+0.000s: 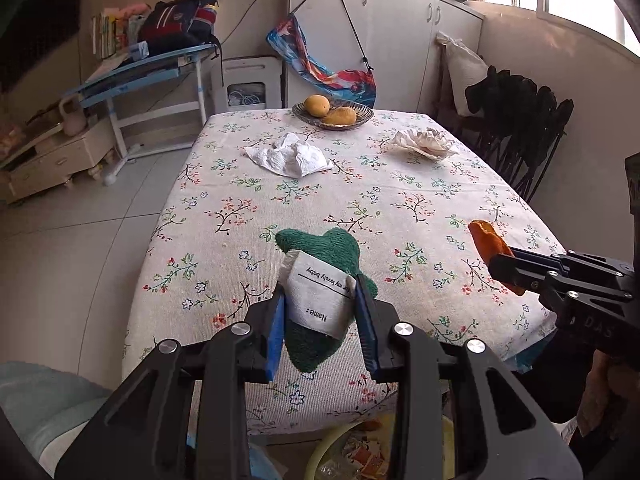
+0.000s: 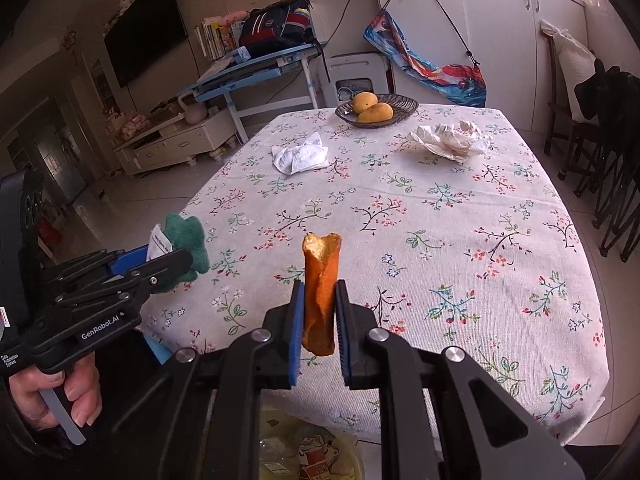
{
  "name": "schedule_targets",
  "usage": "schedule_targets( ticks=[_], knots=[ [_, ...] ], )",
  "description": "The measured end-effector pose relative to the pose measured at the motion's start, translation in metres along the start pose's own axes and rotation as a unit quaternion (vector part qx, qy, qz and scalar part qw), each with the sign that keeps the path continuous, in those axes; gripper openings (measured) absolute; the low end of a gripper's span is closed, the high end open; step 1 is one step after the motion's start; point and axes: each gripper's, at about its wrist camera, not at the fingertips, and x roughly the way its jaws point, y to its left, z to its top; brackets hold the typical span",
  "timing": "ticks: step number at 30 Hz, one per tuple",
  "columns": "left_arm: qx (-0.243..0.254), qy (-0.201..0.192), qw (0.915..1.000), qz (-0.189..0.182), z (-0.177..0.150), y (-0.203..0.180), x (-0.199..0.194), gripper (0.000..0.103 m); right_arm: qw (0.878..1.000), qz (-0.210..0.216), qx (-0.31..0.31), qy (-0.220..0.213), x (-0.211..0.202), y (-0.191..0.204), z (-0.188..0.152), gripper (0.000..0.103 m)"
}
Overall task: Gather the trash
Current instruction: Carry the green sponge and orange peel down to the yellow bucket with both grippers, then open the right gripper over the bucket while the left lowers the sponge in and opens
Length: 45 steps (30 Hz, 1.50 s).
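My left gripper (image 1: 320, 304) is shut on a green fuzzy cloth (image 1: 320, 248) with a white name label, held above the near edge of the floral table (image 1: 320, 200). From the right wrist view the same cloth (image 2: 186, 240) shows at the left in that gripper (image 2: 176, 258). My right gripper (image 2: 318, 308) is shut on an orange fruit peel (image 2: 320, 280), held upright over the table's near edge; the peel (image 1: 486, 240) also shows at the right of the left wrist view. A crumpled white tissue (image 1: 290, 156) and a crumpled cream paper (image 1: 426, 142) lie further back on the table.
A yellow bin (image 2: 304, 452) with wrappers stands on the floor below the near table edge. A dish with two mangoes (image 1: 332, 114) sits at the far edge. Dark chairs (image 1: 524, 128) line the right side; a blue desk (image 1: 144, 76) stands back left. A hand (image 2: 60, 396) grips the left tool.
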Motion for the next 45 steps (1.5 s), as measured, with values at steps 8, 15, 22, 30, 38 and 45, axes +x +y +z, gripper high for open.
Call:
schedule_targets(
  ticks=[8,15,22,30,38,45],
  knots=[
    [-0.009,-0.005,0.9999,-0.004,-0.017,-0.001,-0.022,0.031,0.998,0.030,-0.034,0.033,-0.012,0.031,-0.033,0.016],
    [-0.014,-0.004,0.9999,-0.003,-0.038,-0.003,-0.043,0.031,0.994,0.048,-0.053,0.082,-0.015,0.050,-0.070,0.016],
    [-0.019,0.012,0.9997,-0.004,-0.061,-0.007,-0.058,0.031,0.987,0.056,-0.057,0.141,-0.006,0.059,-0.096,0.017],
    [-0.007,0.045,0.9989,-0.005,-0.086,-0.024,-0.061,0.031,0.988,0.043,-0.035,0.144,-0.008,0.050,-0.098,0.031],
    [0.018,0.073,0.9971,-0.005,-0.100,-0.044,-0.060,0.032,0.994,0.023,-0.012,0.105,-0.022,0.040,-0.091,0.044],
    [0.049,0.108,0.9929,-0.009,-0.115,-0.061,-0.055,0.034,0.998,0.007,0.014,0.063,-0.034,0.027,-0.084,0.051]
  ],
)
